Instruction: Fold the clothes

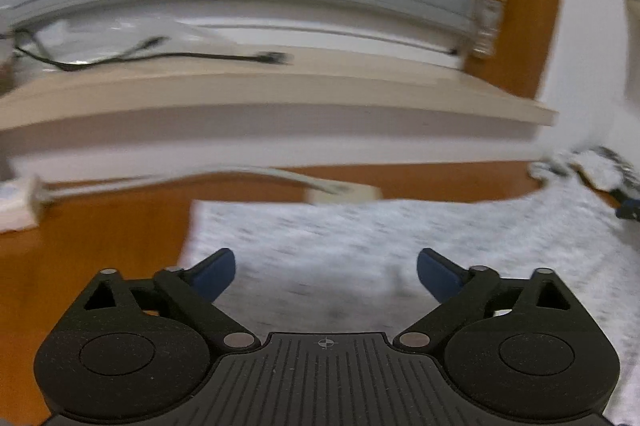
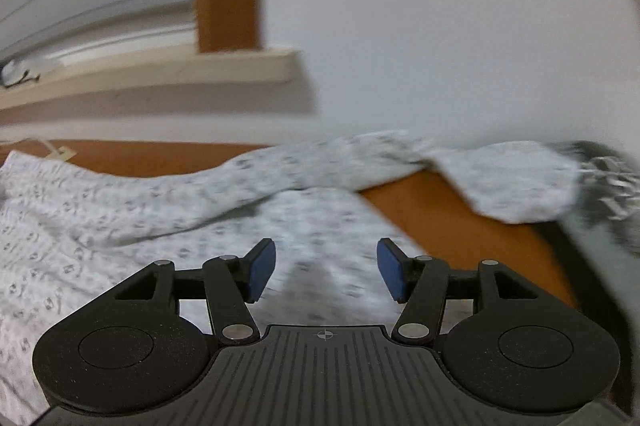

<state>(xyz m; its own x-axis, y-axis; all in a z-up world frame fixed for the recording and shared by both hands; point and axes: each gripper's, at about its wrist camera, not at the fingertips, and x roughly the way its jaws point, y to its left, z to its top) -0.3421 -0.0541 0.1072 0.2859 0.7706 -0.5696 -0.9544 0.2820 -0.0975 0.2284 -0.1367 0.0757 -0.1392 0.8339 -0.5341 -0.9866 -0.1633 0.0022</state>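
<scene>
A white garment with a small grey print (image 1: pixel 360 242) lies spread on an orange-brown table (image 1: pixel 100 246). In the left wrist view my left gripper (image 1: pixel 326 274) hovers over its left part, blue pads wide apart and nothing between them. The right wrist view shows the same garment (image 2: pixel 120 209) with a sleeve (image 2: pixel 400 157) folded across toward the right. My right gripper (image 2: pixel 326 268) is open above the cloth, holding nothing. At the far right of the left wrist view, the other gripper (image 1: pixel 624 193) is partly visible by the cloth edge. Both views are motion-blurred.
A beige window sill (image 1: pixel 280 97) runs along the back above the table, with a black cable (image 1: pixel 160 55) lying on it. A white cord and plug (image 1: pixel 340 191) rest on the table behind the garment. A white wall (image 2: pixel 440 25) stands at the right.
</scene>
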